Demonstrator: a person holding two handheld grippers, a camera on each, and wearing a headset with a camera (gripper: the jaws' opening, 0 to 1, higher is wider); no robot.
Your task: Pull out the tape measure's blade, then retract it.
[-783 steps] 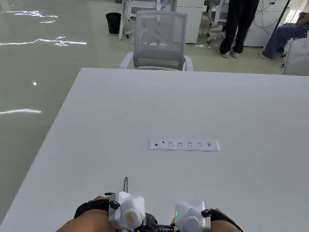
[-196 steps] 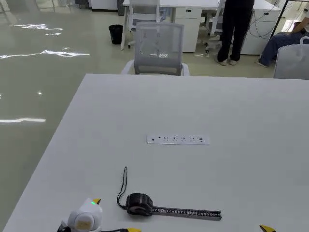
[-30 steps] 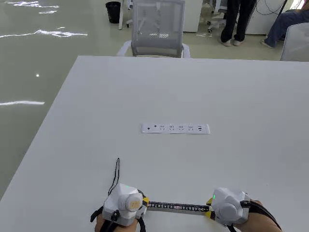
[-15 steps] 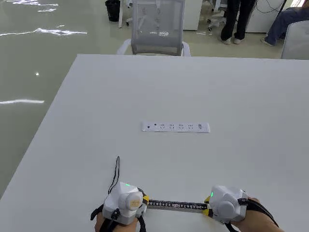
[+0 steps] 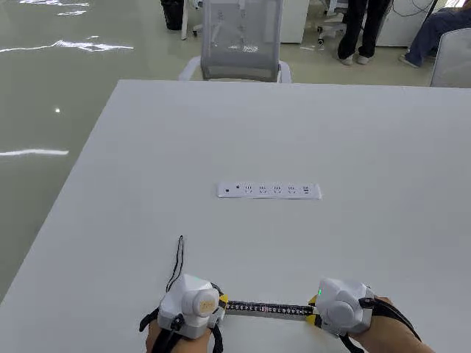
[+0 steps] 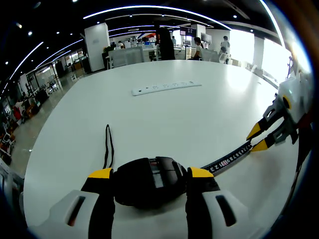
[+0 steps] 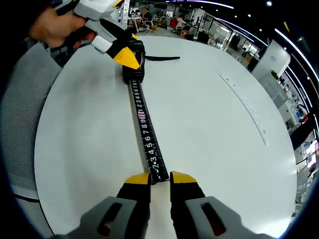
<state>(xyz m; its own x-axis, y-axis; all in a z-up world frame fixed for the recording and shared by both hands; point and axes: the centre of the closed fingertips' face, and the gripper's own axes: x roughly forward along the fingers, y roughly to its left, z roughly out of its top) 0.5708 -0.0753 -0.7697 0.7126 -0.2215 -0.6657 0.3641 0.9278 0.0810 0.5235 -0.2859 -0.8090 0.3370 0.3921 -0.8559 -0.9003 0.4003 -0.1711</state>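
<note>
Left gripper (image 6: 150, 173) clamping black tape measure case (image 6: 149, 185), jaws spread around it. Right gripper (image 7: 159, 178) pinching tip of dark numbered blade (image 7: 144, 127), jaws nearly together. Blade lying stretched along white table (image 5: 294, 125) near front edge. White power strip (image 5: 269, 190) sitting well apart; bare tabletop spreading beyond.

White worktop (image 5: 147, 184) spans the frame. White power strip (image 5: 269, 190) flat at centre. Grey mesh chair (image 5: 241, 40) top centre. Black bin (image 5: 171, 11) beside it; standing person (image 5: 360, 26) upper right.
</note>
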